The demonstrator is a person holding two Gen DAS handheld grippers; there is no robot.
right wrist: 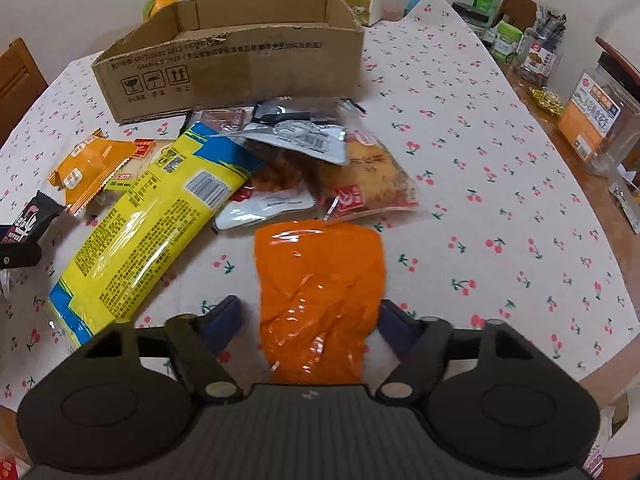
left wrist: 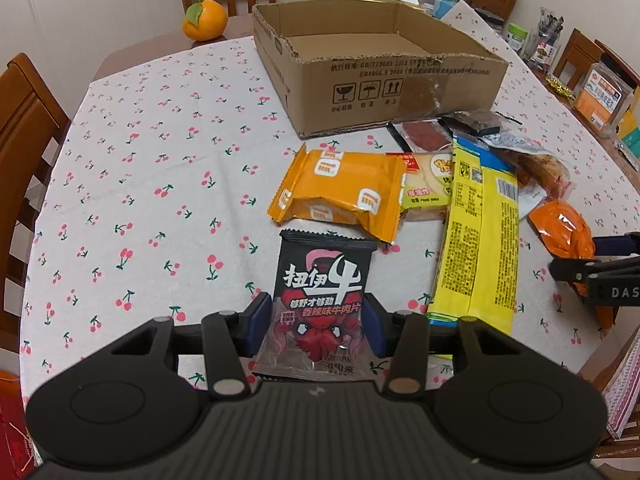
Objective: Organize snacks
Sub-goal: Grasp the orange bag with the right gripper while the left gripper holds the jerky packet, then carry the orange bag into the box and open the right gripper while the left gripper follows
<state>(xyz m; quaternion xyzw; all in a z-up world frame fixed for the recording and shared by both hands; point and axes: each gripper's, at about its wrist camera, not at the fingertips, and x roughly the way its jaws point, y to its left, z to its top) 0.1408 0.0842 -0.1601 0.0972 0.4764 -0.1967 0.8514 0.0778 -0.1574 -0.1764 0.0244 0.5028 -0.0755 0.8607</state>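
My left gripper is shut on a black beef-jerky packet, with a blue finger at each side of it. My right gripper is open around an orange packet that lies between its fingers; the left finger stands apart from it, the right one is close beside it. An open cardboard box stands at the back of the table, also in the right wrist view. A pile of snacks lies in front of it: an orange pouch, a long yellow bag and clear-wrapped pastries.
The table has a white cherry-print cloth. An orange fruit sits at the back left. Wooden chairs ring the table. Jars and boxes line the right edge.
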